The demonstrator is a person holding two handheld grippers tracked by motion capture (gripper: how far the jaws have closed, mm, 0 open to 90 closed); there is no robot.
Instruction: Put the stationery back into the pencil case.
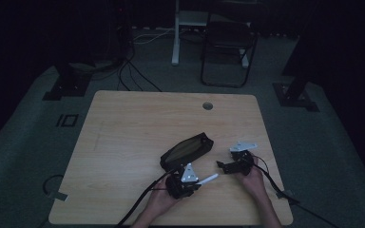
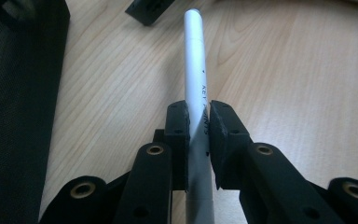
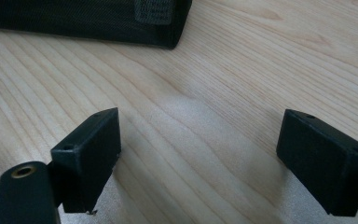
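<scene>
A black mesh pouch [image 1: 186,149] lies open near the middle of the wooden table [image 1: 138,128]. Just in front of it my left gripper [image 1: 196,183] is shut on a white pen [image 1: 209,179] that points to the right. In the left gripper view the white pen [image 2: 196,70] runs up between the pads [image 2: 179,135], with the pouch [image 2: 14,102] along the left side. To the right of the pouch my right gripper [image 1: 222,166] stands open, its jaws toward the pen tip. In the right gripper view the gripper [image 3: 200,149] holds nothing, and the pouch corner [image 3: 98,18] lies ahead.
A round cable hole [image 1: 207,105] sits near the table's far edge. Beyond the table stand a dark folding chair [image 1: 228,47] and a white post [image 1: 175,33]. Cables trail from both grippers off the front edge. A black part [image 2: 150,10] shows ahead of the pen tip.
</scene>
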